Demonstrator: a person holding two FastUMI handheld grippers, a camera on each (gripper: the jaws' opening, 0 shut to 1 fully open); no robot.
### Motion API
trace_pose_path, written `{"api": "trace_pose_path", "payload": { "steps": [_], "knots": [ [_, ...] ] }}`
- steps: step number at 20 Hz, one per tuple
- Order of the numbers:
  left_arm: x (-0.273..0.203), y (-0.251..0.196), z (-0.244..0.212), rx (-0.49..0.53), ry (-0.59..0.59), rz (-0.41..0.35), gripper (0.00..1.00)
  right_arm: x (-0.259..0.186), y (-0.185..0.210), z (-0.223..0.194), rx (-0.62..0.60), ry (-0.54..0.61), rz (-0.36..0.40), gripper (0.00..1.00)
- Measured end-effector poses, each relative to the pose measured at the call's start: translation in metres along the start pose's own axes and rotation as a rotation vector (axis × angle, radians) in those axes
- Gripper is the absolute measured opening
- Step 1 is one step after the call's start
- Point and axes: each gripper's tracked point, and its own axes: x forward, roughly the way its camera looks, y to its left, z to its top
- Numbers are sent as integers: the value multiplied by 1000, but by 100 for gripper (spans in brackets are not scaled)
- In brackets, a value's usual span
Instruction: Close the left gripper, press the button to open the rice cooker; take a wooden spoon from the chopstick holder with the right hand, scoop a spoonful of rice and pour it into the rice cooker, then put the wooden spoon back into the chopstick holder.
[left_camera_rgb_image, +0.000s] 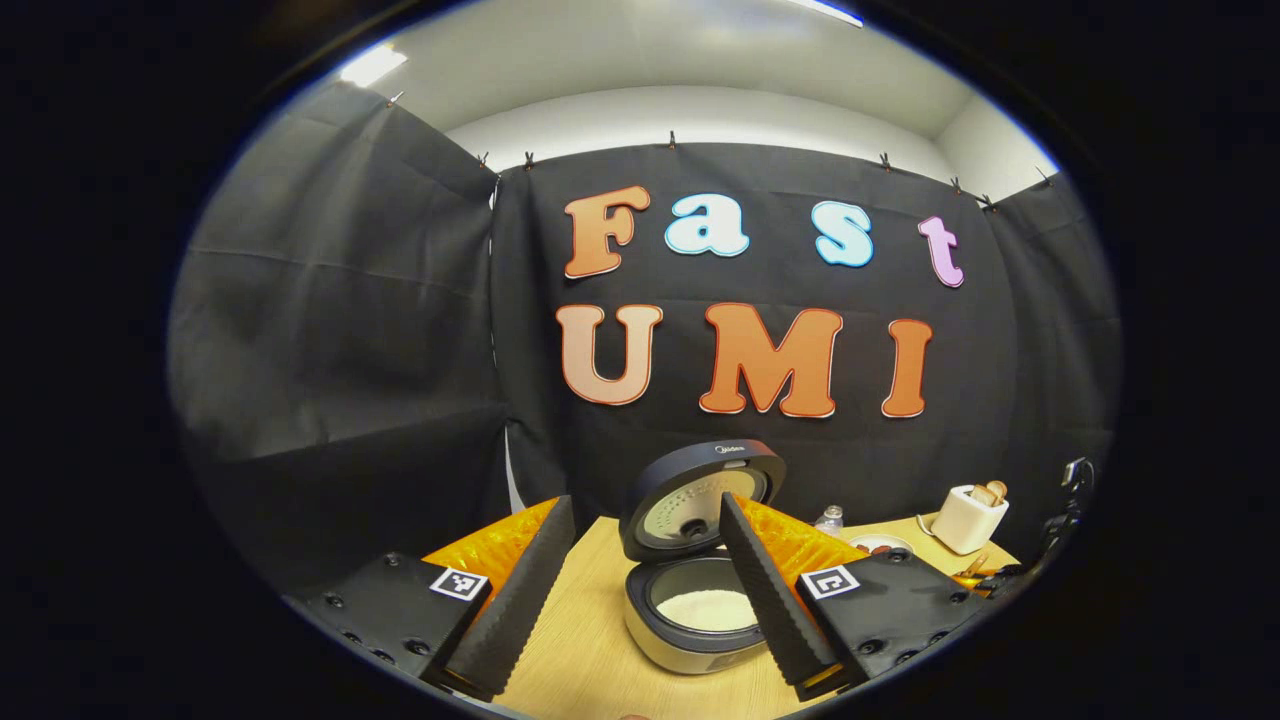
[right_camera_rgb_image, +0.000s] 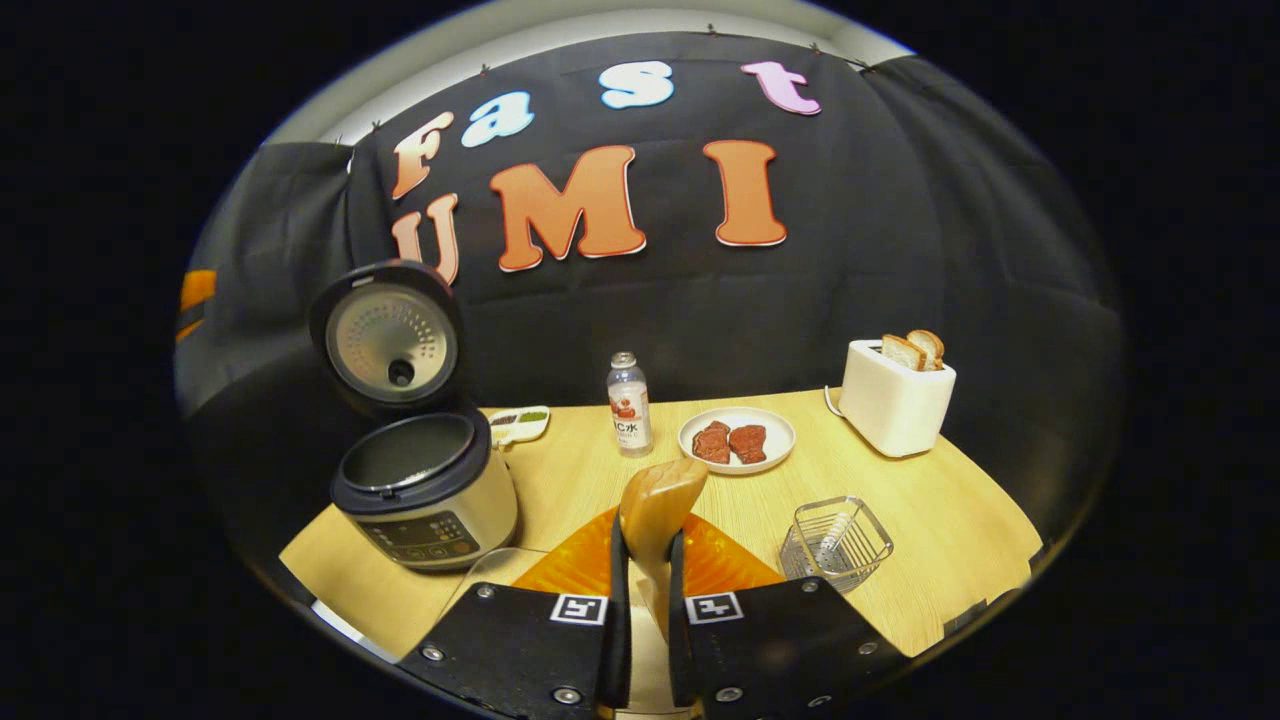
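Observation:
The rice cooker stands open on the wooden table, its lid tipped up and back, white rice in its pot. My left gripper hangs open in front of and above the cooker, nothing between its fingers. In the right gripper view the open rice cooker sits at the left. My right gripper is shut on the handle of the wooden spoon, whose bowl points up and forward. I cannot tell if it carries rice. The wire chopstick holder stands just right of the gripper.
A small bottle, a plate of meat, a white toaster with toast and a small dish line the back of the table. A clear container's rim shows beside the right gripper.

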Motion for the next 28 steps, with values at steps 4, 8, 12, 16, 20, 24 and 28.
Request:
{"api": "trace_pose_path", "payload": {
  "steps": [4, 8, 12, 16, 20, 24, 28],
  "knots": [
    [-4, 2, 0, -17, 5, 19, 96, 3, 7, -22, -98, 4, 19, 14],
    [-6, 0, -3, -11, 11, 21, 95, -4, 10, -36, -120, 36, 27, 14],
    [-4, -1, -6, -4, 22, 15, 95, -14, 7, -41, -61, 55, 17, 15],
    [-5, -4, -12, 1, 36, 6, 99, -25, 1, -47, 12, 87, 5, 14],
    [-2, -8, -12, -12, 39, -5, 98, -29, 5, -52, 99, 147, 28, 14],
    [-2, -9, -11, -3, 36, -9, 95, -27, 8, -53, 138, 243, 61, 14],
    [-1, -7, -16, -6, 47, -5, 96, -31, 18, -55, 234, 298, 76, 15]
  ]
}}
